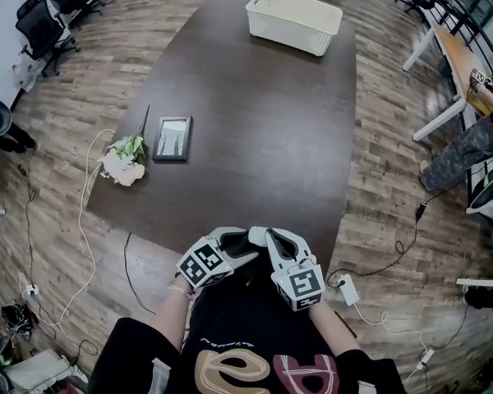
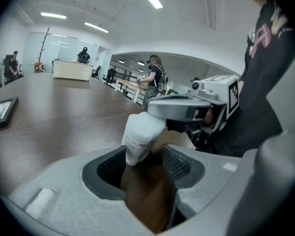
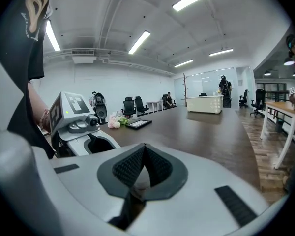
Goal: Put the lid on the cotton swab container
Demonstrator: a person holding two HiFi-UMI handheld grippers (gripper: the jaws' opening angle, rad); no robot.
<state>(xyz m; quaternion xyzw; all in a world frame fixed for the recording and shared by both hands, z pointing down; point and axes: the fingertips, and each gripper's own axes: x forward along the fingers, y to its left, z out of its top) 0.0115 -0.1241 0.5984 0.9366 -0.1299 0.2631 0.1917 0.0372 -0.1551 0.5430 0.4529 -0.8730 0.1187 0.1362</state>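
Observation:
In the left gripper view, a white cotton swab container stands tilted between my left gripper's pads. My left gripper is shut on its lower part. My right gripper reaches across the container's top end and hides it. In the right gripper view, my right gripper is nearly shut, with a thin pale piece, the lid, pinched low between its pads. In the head view, the left gripper and right gripper meet tip to tip at the near edge of the dark table, close to the person's body.
A white basket stands at the table's far end. A picture frame and a bunch of flowers lie at the left edge. Cables and a power brick lie on the wooden floor. Office chairs and desks stand around.

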